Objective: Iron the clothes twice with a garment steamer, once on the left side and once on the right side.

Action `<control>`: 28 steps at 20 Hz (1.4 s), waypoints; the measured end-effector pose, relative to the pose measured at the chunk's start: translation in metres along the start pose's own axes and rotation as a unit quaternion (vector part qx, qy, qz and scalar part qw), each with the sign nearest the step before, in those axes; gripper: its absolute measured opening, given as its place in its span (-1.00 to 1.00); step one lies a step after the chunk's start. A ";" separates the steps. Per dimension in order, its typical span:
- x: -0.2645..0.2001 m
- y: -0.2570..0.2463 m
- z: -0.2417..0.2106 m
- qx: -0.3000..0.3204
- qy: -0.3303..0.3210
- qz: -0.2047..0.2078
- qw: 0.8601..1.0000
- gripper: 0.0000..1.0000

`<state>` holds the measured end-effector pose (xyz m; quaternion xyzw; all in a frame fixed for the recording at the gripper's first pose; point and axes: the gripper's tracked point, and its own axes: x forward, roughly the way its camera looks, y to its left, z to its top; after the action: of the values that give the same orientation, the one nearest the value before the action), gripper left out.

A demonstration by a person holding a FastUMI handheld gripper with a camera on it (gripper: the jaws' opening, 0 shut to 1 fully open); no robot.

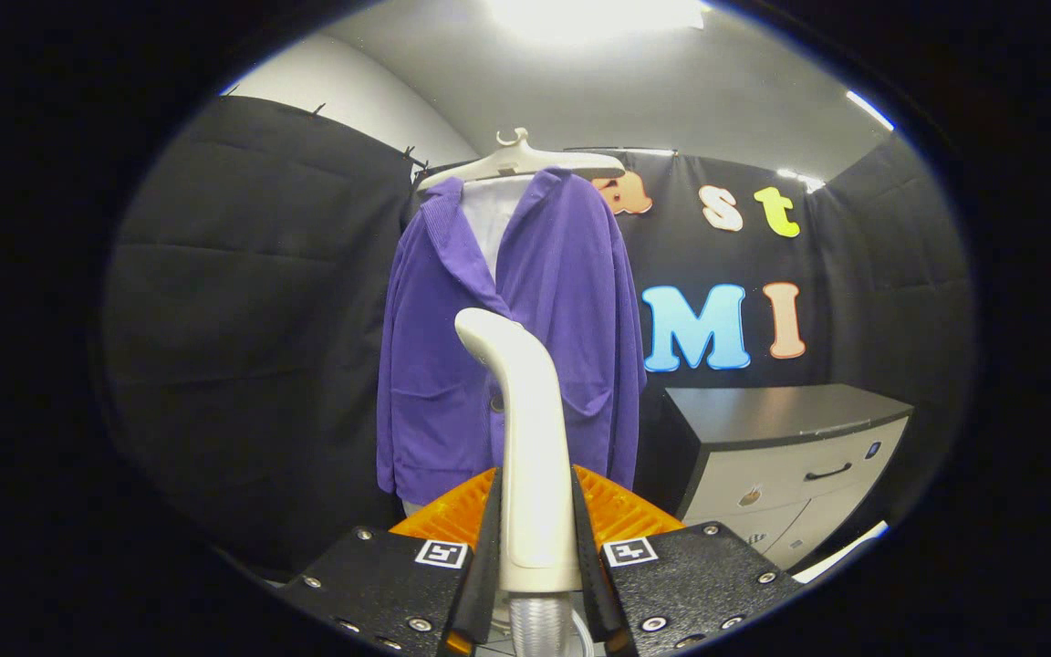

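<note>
A strong ceiling light [594, 14] burns out to pure white at the top centre of the frame, and a thinner strip light [870, 109] glares at the upper right. Light falls from above, so the purple jacket [562, 301] is evenly lit and sharp, its folds softly shaded. The steamer head [525, 411] shows a pale sheen along its upper curve. The gripper [535, 547], its jaws pressed on the steamer's handle, sits in shade at the bottom centre and looks slightly soft, perhaps too near for focus. Fisheye bending bows the wall cloth and the cabinet [790, 456] at lower right; brightness falls off toward the rim.
</note>
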<state>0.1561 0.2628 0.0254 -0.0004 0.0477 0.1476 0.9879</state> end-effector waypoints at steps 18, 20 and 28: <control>0.077 0.088 0.168 -0.040 -0.105 0.025 0.993 -0.21; 0.092 0.093 0.158 -0.051 -0.090 0.016 0.995 -0.21; 0.105 0.112 0.091 -0.058 -0.032 0.029 0.997 -0.21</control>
<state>0.2318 0.4020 0.1074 -0.0519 0.0077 0.1786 0.9825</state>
